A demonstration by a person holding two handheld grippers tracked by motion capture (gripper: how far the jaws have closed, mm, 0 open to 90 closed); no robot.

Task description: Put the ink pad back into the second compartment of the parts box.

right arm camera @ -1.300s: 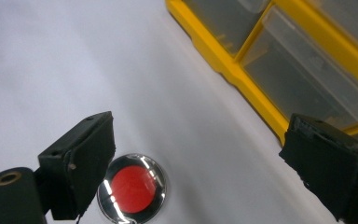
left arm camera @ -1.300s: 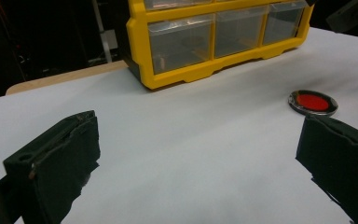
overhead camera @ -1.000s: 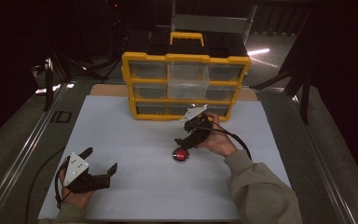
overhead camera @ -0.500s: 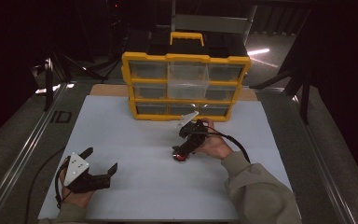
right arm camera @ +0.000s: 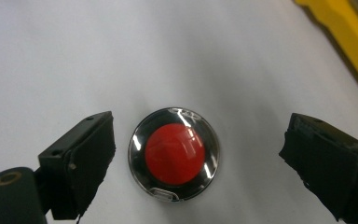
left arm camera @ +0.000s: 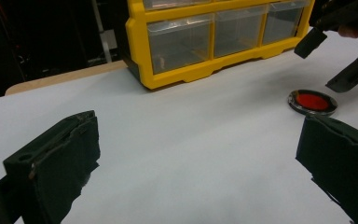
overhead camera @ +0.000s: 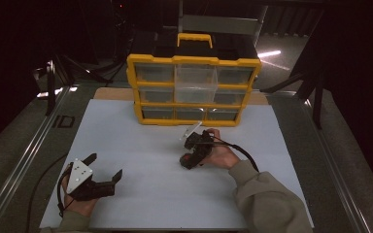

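Note:
A round disc with a red centre and a shiny metal rim lies flat on the white mat. My right gripper hovers just above it, open, with one jaw on each side and not touching. In the high view the right gripper sits mid-mat in front of the yellow drawer box and covers the disc. My left gripper rests open and empty at the mat's near left. In the left gripper view its gripper faces the disc, far off to the right.
The yellow drawer box with clear drawers stands at the back of the white mat; one upper middle drawer juts forward. Its yellow edge lies close beyond the disc. Metal rails run along the table's sides.
My right gripper has moved left and toward the person, over the red disc, which it now covers in the high view. The left gripper has stayed still.

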